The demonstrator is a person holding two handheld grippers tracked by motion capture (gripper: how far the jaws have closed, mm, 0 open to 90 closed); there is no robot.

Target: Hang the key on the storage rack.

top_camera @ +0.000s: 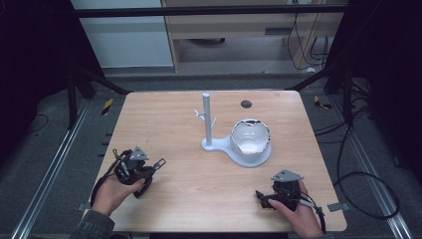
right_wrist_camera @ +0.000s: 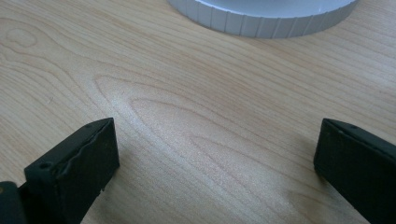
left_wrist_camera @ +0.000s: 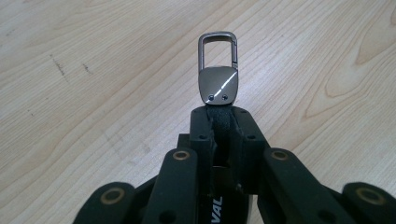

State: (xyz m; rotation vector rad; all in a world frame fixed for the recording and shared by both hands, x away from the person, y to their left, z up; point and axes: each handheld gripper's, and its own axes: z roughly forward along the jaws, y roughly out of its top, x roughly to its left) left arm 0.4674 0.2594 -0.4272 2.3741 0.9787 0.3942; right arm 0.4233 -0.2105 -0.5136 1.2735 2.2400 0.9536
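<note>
1. 2 grippers are over the table (top_camera: 164,124), each one in a hand at the near edge.
2. I see the left gripper (left_wrist_camera: 219,122) with its jaws pressed together on a dark strap (left_wrist_camera: 219,128), which stands on edge between the 2 pads.
3. On the end of this strap sits a metal clip (left_wrist_camera: 218,67): a grey plate with 2 small screws, and above it a closed snap loop. It sticks out past the jaw tips.
4. In the high view the left gripper (top_camera: 149,172) is at the left front of the table, and the clip (top_camera: 159,163) points to the right and a little away from me. It seems to be just above the wood, but I cannot tell if it touches.
5. I see the right gripper (right_wrist_camera: 215,154) with its jaws spread wide, and bare wood between them. In the high view it (top_camera: 263,198) is at the right front of the table.
6. Near the middle stands a white stand (top_camera: 207,119), a post with small pegs on a flat base. On the round part of the base sits a white bowl (top_camera: 250,135).
7. Clip and stand are well apart.
8. At the top of the right gripper view I see the ribbed rim of the base (right_wrist_camera: 261,21), near the open jaws.
</note>
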